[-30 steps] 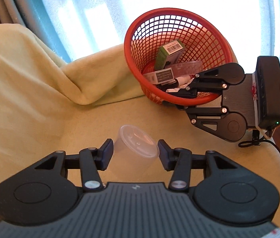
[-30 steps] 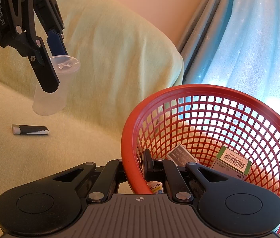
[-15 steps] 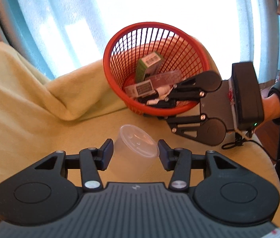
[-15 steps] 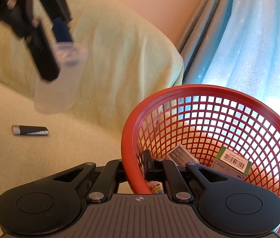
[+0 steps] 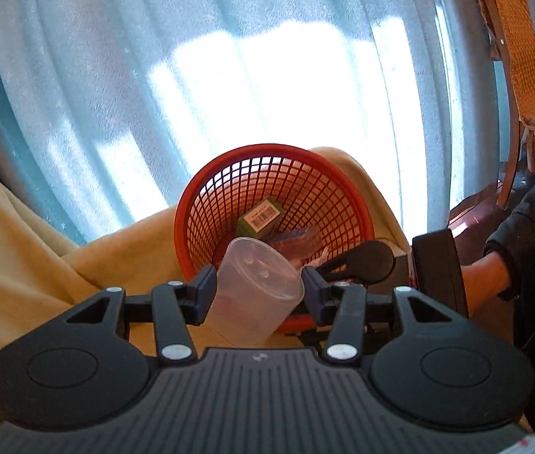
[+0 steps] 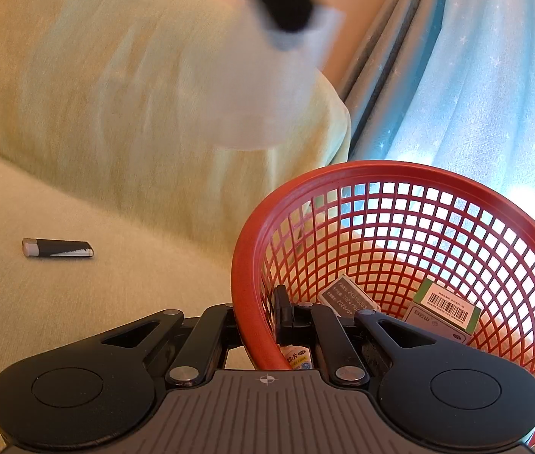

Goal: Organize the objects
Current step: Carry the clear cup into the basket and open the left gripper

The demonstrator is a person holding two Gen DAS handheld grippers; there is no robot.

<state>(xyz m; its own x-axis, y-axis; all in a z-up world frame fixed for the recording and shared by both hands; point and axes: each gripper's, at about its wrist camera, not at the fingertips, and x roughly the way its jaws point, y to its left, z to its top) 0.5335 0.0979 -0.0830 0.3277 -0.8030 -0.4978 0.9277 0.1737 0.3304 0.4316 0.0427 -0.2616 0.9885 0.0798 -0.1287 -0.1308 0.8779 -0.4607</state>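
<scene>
My left gripper (image 5: 258,291) is shut on a clear plastic cup (image 5: 256,295) and holds it in the air just in front of the red mesh basket (image 5: 206,196). In the right wrist view the cup (image 6: 263,87) is a blur above and left of the basket (image 6: 252,249). My right gripper (image 6: 263,312) is shut on the basket's near rim. A green barcoded box (image 6: 443,312) and other small packets (image 6: 347,297) lie in the basket. A black lighter (image 6: 57,248) lies on the sofa seat to the left.
The basket stands on a sofa under a yellow-green cover (image 6: 78,121). Blue curtains (image 5: 229,56) hang behind it. A wooden chair with a woven cover (image 5: 517,56) stands at the far right.
My left gripper has carried the cup up and toward the basket, from low over the seat to just before its rim. The right gripper kept its hold on the rim.
</scene>
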